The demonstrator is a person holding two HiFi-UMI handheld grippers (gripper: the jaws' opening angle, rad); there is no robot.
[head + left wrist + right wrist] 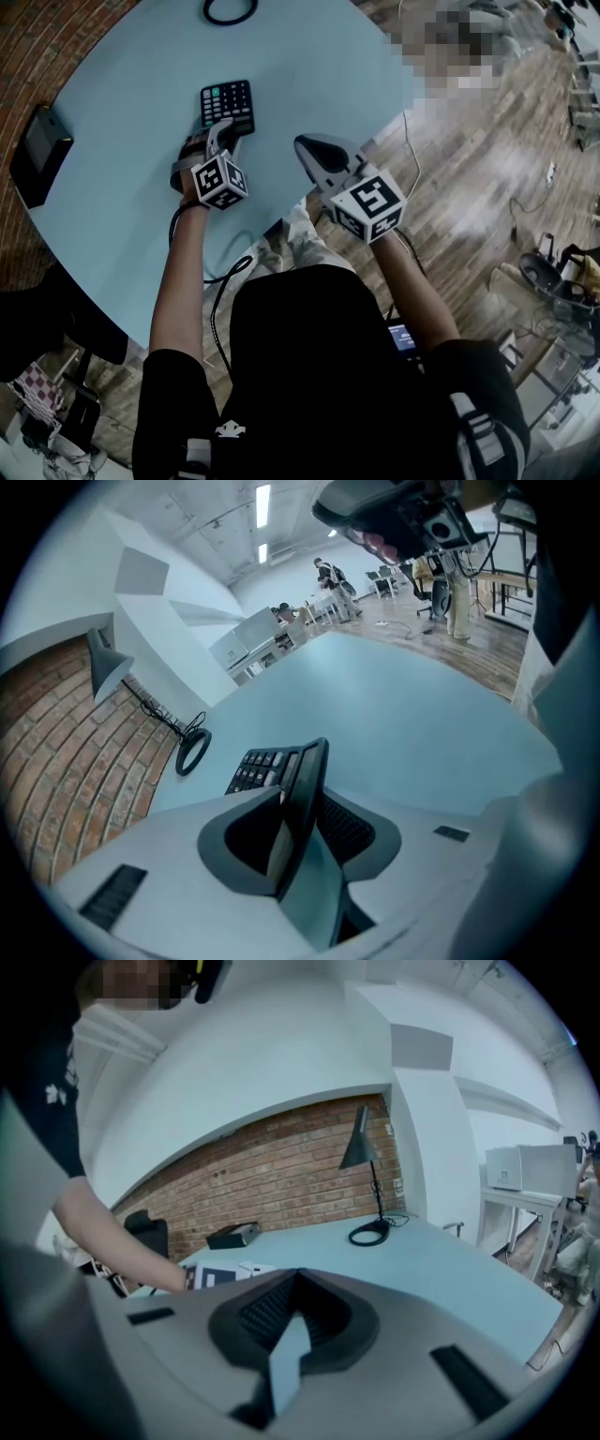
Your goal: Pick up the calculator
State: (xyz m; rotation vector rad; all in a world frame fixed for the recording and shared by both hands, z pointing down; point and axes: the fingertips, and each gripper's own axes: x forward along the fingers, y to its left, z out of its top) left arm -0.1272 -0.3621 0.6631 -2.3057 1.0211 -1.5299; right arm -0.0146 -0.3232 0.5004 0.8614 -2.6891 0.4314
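Newbie: so where's the calculator (226, 105) sitting right now, and is anything actually grabbing it?

Regular: it's lying keys-up on the light blue table (122, 75), a little way in from the near edge. The left gripper (223, 134) is clamping onto its near end. In the left gripper view the slab is sitting edge-on between the two jaws with both pads pressing on it. The keypad end is sticking out past the tips toward the ring-shaped lamp base (230, 9). Whether that near end is lifting off the surface, I honestly can't tell.

Newbie: how's the arm looking?

Regular: the left forearm (173, 281) is reaching straight out over the table, and the wrist is angling the tool down onto the calculator. Its marker cube (220, 180) is facing up at the head camera, and a black cable (220, 281) is trailing back along the arm.

Newbie: and the other side?

Regular: the right gripper (305, 147) is hovering just off the table's near edge, to the right of the calculator and not touching it. It's pointing only slightly downward. Its jaws are sitting pressed together with nothing between them. The right forearm (422, 300) is bending in close to the body. A black box (42, 141) is sitting at the table's left edge, well apart from all this.
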